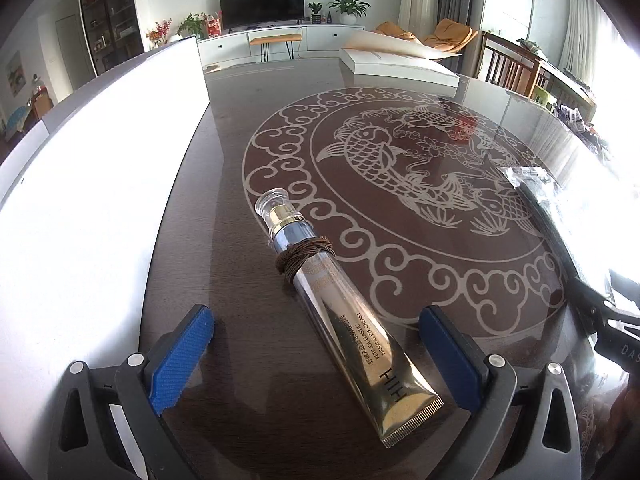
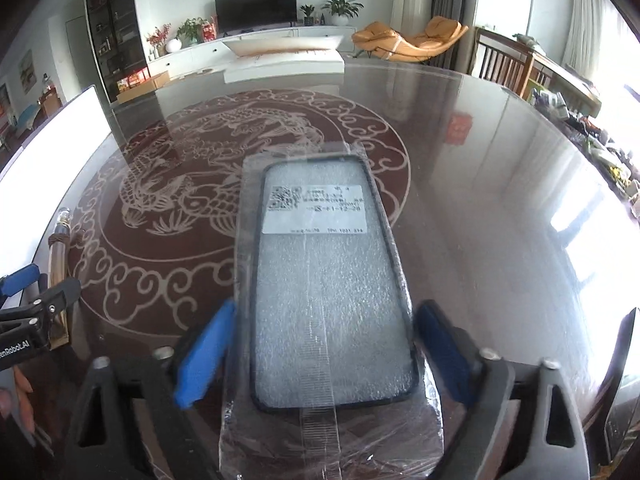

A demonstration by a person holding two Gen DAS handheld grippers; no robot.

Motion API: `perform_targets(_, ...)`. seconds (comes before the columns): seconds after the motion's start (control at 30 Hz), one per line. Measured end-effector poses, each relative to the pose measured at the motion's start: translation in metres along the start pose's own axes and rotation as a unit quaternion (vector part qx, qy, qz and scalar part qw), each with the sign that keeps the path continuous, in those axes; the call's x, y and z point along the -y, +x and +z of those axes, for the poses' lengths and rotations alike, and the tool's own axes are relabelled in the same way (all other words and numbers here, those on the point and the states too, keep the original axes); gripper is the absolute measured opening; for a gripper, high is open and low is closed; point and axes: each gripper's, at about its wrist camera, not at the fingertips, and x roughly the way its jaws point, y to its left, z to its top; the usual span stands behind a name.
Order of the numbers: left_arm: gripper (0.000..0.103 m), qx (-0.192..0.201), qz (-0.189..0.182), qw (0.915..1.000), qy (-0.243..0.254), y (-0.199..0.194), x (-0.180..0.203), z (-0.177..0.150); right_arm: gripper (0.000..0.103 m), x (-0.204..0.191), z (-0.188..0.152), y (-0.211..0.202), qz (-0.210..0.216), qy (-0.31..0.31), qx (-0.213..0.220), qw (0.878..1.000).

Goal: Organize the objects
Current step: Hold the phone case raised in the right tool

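The left gripper (image 1: pixel 320 352) is wide open around a gold tube (image 1: pixel 344 312) lying mid-frame on the table (image 1: pixel 248 128). The right gripper (image 2: pixel 324 356), also open, straddles a wrapped phone case (image 2: pixel 324 280), not squeezing it.

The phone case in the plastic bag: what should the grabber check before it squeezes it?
1. Right gripper open wide enough: ok, both blue pads stand clear of the bag.
2. Phone case between the pads: ok, it lies centred, lengthwise.
3. Bag lying flat on the table: ok.
4. Pads gripping the case, not just loose plastic: cannot tell.
5. Left gripper out of the way: ok, it sits far to the side, open around the cream tube.
6. White box ready to receive things: cannot tell, only its outside shows.
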Motion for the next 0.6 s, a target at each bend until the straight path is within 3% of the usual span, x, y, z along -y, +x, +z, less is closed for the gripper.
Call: perform_targets(0.6,0.103,0.000,0.000,1.0000,0.000,0.0002,-0.0003,0.0001,0.103,-0.0010,0.0023,0.0023,-0.002,0.001,-0.004,1.000)
